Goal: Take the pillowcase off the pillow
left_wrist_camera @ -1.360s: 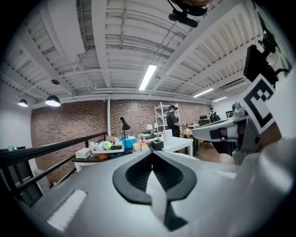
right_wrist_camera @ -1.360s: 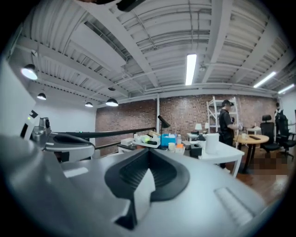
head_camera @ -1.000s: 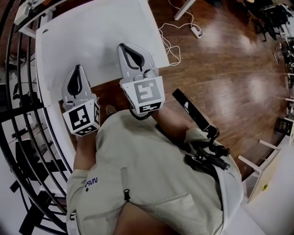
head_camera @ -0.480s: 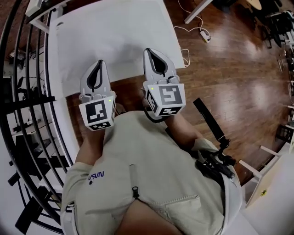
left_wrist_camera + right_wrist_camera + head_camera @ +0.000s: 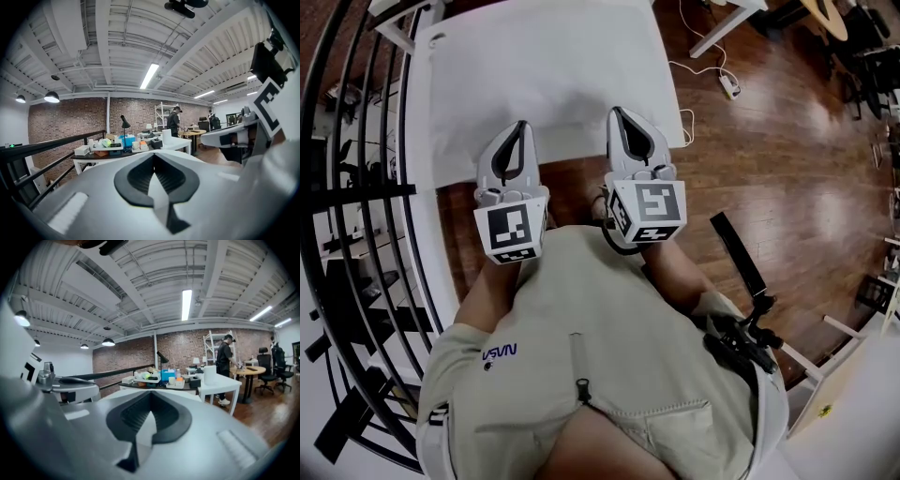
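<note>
Head view: white table (image 5: pixel 534 56) fills upper centre, black railing (image 5: pixel 356 187) curves down the left, wood floor (image 5: pixel 787 169) on the right. Left hand-held gripper (image 5: pixel 522 127) and right hand-held gripper (image 5: pixel 620 114) sit side by side at mid-frame, tips just over the table's near edge, both pinched fully together w/ nothing in them. Pillow and pillowcase: can't pick them out, white on white; only a faint soft shading across the table top near its front edge, which may be cloth. Left gripper view: jaws meet at the tips, empty, pointing about level across the pale table top; cluttered desk (image 5: pixel 117 145) and brick wall (image 5: pixel 65 122) behind, a person (image 5: pixel 174 123) standing far back. Right gripper view: same story, tips closed, no fabric between them, other gripper at far left of frame. Judgement: this fits a cased pillow lying flat and waiting, or a case already off and laid down; pics don't settle which. Doing it well either way: find the case's open hem before committing, keep tips low and clear of the table edge, and pinch fabric only, not the filling.
</note>
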